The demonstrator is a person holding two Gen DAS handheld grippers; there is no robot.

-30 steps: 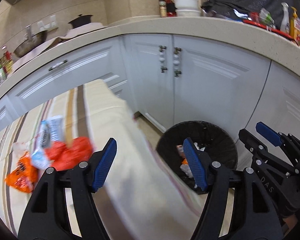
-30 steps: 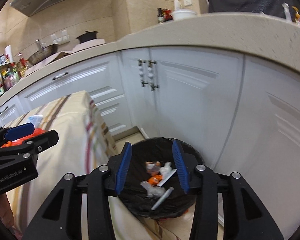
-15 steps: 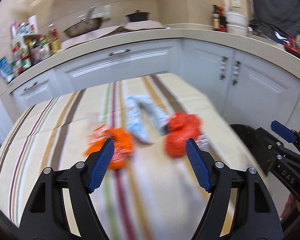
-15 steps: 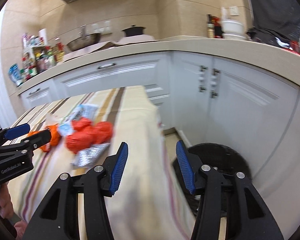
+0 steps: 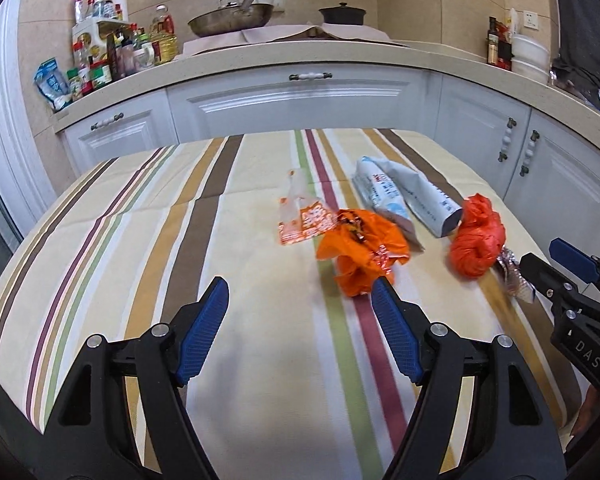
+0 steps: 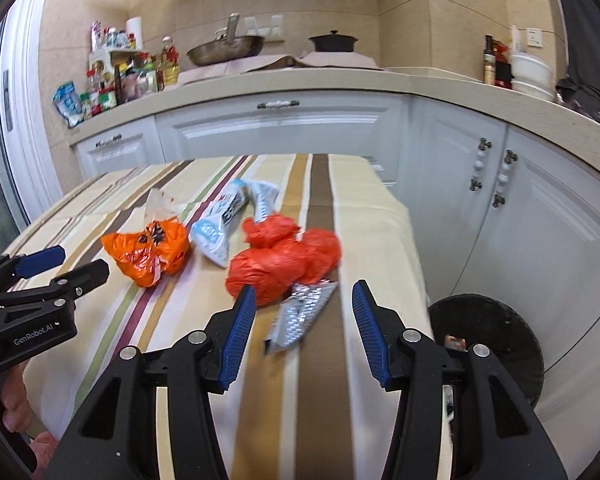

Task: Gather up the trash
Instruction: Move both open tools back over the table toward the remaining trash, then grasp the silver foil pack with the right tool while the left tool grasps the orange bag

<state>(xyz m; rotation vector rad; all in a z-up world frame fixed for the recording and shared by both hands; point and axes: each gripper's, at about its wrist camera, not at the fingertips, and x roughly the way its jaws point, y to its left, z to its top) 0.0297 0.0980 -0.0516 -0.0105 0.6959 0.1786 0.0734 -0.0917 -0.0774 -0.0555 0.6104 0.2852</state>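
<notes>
Trash lies on the striped tablecloth (image 5: 180,240): an orange crumpled wrapper (image 5: 360,256) (image 6: 148,250), a red plastic bag (image 5: 476,240) (image 6: 284,260), two white-blue pouches (image 5: 404,200) (image 6: 224,220), a clear orange-printed packet (image 5: 302,216) and a silver foil wrapper (image 6: 300,314) (image 5: 512,276). My left gripper (image 5: 300,326) is open and empty, just short of the orange wrapper. My right gripper (image 6: 304,326) is open and empty, its fingers either side of the foil wrapper, above it. A black trash bin (image 6: 496,344) stands on the floor right of the table.
White cabinets (image 5: 300,100) and a beige counter (image 5: 340,56) run behind and to the right of the table. The counter holds bottles (image 5: 100,60), a pan (image 5: 230,20) and a black pot (image 5: 342,14).
Both grippers swung left from over the trash bin to the table. They now face the trash pile and sit closer to it. Both stayed open and empty.
</notes>
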